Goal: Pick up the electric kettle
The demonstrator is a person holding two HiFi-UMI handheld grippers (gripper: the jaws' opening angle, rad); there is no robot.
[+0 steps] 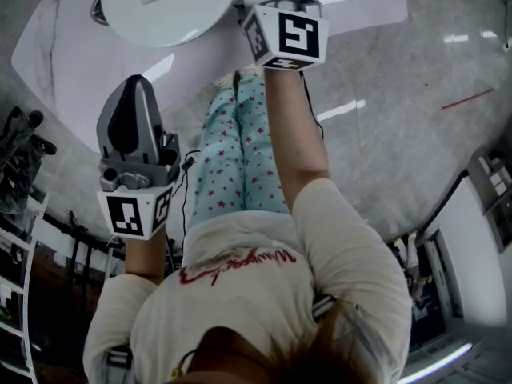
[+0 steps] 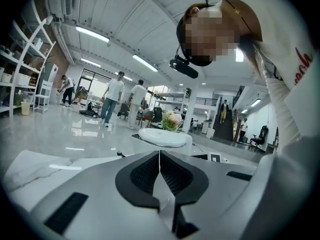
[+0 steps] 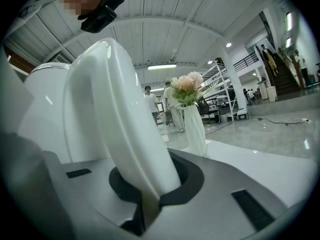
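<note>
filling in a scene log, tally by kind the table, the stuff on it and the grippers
electric kettle: 1
vase of flowers: 1
table: 1
grippers: 2, left gripper and right gripper
total: 5

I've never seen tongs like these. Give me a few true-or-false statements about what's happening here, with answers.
1. The right tongs grip the handle of the kettle. True.
2. The left tongs hold a cup. False: they are shut with nothing between them.
3. A vase of flowers stands on the table. True.
4. The kettle is black. False: it is white.
</note>
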